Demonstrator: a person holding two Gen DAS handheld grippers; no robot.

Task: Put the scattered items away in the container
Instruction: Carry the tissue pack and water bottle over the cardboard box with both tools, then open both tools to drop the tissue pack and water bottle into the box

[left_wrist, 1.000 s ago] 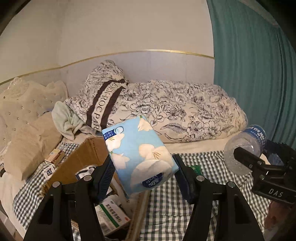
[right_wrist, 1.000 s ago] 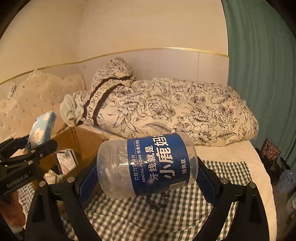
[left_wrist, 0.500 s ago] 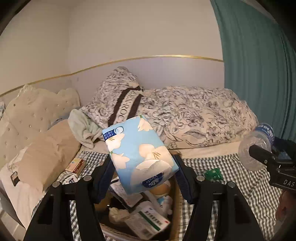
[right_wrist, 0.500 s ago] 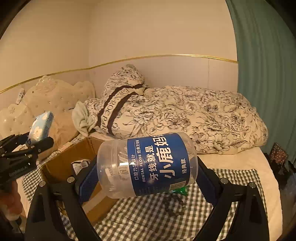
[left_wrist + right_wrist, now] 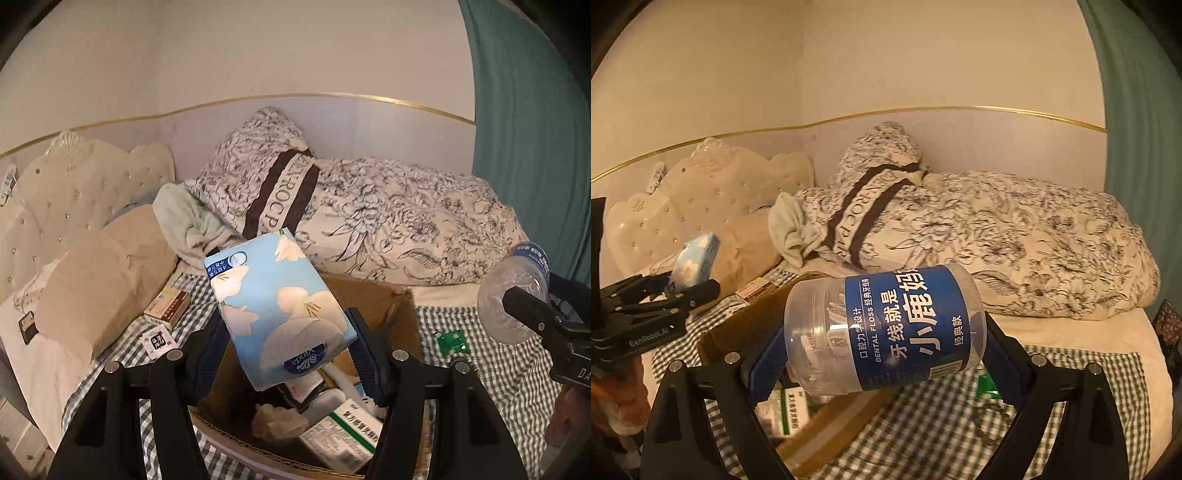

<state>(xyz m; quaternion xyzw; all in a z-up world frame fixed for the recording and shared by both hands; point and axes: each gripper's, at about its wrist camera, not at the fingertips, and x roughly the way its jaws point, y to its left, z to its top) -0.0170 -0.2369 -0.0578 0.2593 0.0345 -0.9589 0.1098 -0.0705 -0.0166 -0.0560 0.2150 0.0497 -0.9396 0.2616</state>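
Observation:
My left gripper [image 5: 286, 350] is shut on a light-blue tissue pack [image 5: 277, 310] and holds it above the open cardboard box [image 5: 391, 295]. The box holds a green-and-white medicine box [image 5: 343, 439] and other items. My right gripper [image 5: 882, 350] is shut on a clear dental floss jar [image 5: 886, 328] with a blue label, held over the box's right edge [image 5: 827, 435]. The jar also shows at the right of the left wrist view [image 5: 517, 295]. The tissue pack shows at the left of the right wrist view [image 5: 696, 258].
The box sits on a checked blanket [image 5: 498, 362] on a bed. A small carton [image 5: 168, 302], a sachet [image 5: 159, 339] and a green packet [image 5: 450, 341] lie on it. Floral bedding [image 5: 388, 221], a tan pillow [image 5: 99, 284] and a teal curtain [image 5: 528, 147] surround it.
Both grippers have moved over the cardboard box with their loads. The box now lies under the tissue pack, and the jar has come closer to the box's right edge.

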